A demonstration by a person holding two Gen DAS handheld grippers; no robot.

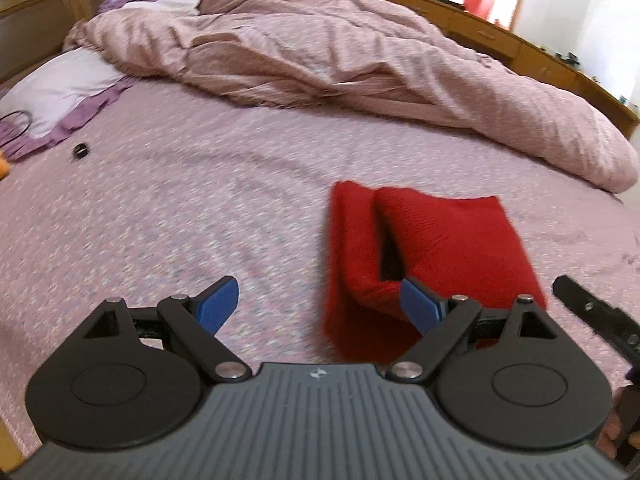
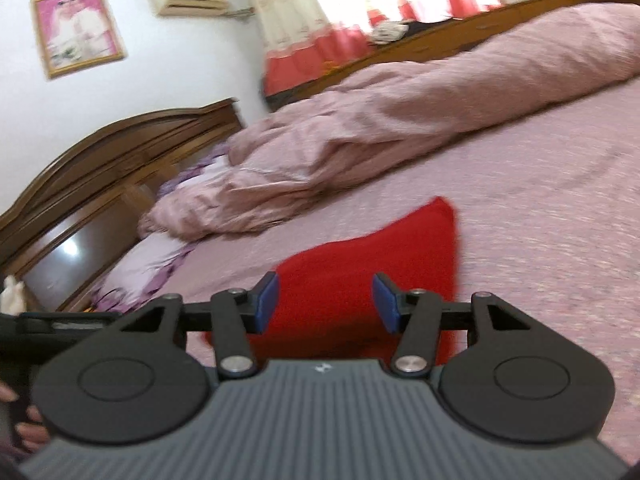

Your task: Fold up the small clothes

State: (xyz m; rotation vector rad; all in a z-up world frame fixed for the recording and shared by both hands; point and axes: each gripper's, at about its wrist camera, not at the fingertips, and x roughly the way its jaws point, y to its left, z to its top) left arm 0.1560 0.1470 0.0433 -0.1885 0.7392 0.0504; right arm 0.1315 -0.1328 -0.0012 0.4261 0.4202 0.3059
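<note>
A folded red knit garment (image 1: 432,248) lies on the pink bedspread (image 1: 192,208), right of centre in the left wrist view. My left gripper (image 1: 320,306) hangs wide open above the sheet, its right blue pad (image 1: 418,306) in front of the garment's near fold, nothing between the pads. In the right wrist view the same red garment (image 2: 360,264) lies just beyond my right gripper (image 2: 326,304). Its blue pads stand apart over the cloth without pressing it. The tip of the right gripper shows at the left wrist view's right edge.
A crumpled pink duvet (image 1: 328,48) covers the far half of the bed. A lilac pillow (image 1: 60,88) and a small black object (image 1: 81,150) lie at the left. A wooden headboard (image 2: 100,160) and wooden ledge (image 1: 500,32) border the bed.
</note>
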